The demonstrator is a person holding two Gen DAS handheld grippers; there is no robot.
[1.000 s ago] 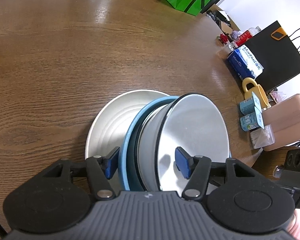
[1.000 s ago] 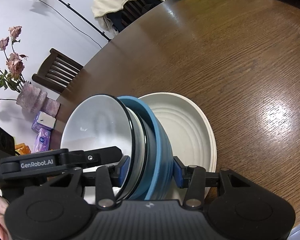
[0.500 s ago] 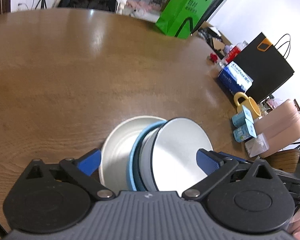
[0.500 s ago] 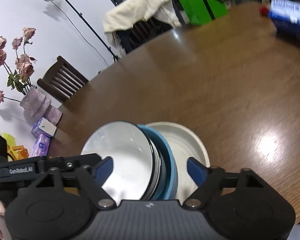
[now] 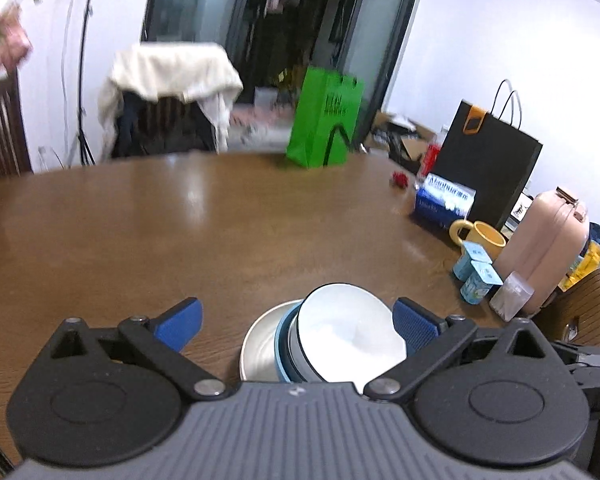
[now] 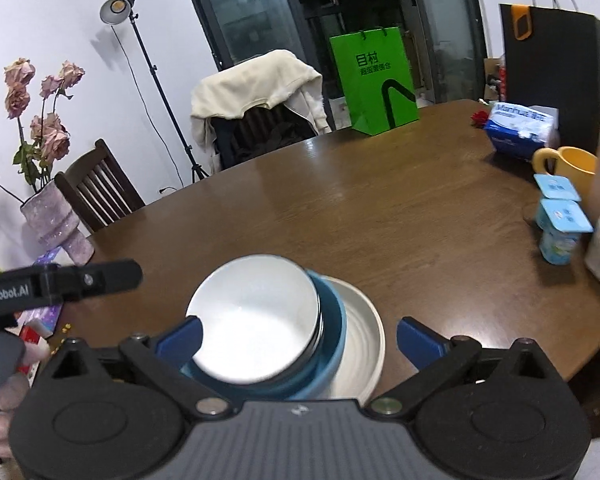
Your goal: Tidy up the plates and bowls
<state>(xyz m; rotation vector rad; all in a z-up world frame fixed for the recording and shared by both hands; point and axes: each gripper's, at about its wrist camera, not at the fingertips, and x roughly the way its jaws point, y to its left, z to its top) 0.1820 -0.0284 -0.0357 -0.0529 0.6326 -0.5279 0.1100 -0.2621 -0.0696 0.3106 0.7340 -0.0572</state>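
Note:
A stack sits on the brown round table (image 5: 220, 232) near its front edge: a white bowl with a dark rim (image 5: 348, 336) inside a blue bowl (image 5: 284, 344), both on a cream plate (image 5: 260, 344). The same white bowl (image 6: 256, 320), blue bowl (image 6: 332, 340) and plate (image 6: 360, 344) show in the right wrist view. My left gripper (image 5: 296, 324) is open and empty, above and behind the stack. My right gripper (image 6: 298, 338) is open and empty, also above it. Neither touches the dishes.
At the table's right edge stand a yellow mug (image 5: 480, 236), two yogurt cups (image 5: 476, 276), a tissue pack (image 5: 444, 200), a pink case (image 5: 548, 248) and a black bag (image 5: 484, 160). A green bag (image 6: 376, 84) stands at the far edge. A vase of flowers (image 6: 52, 224) stands at the left.
Both grippers let go of the bowls, opened wide and drew up and back from the stack. The stack rests on the table.

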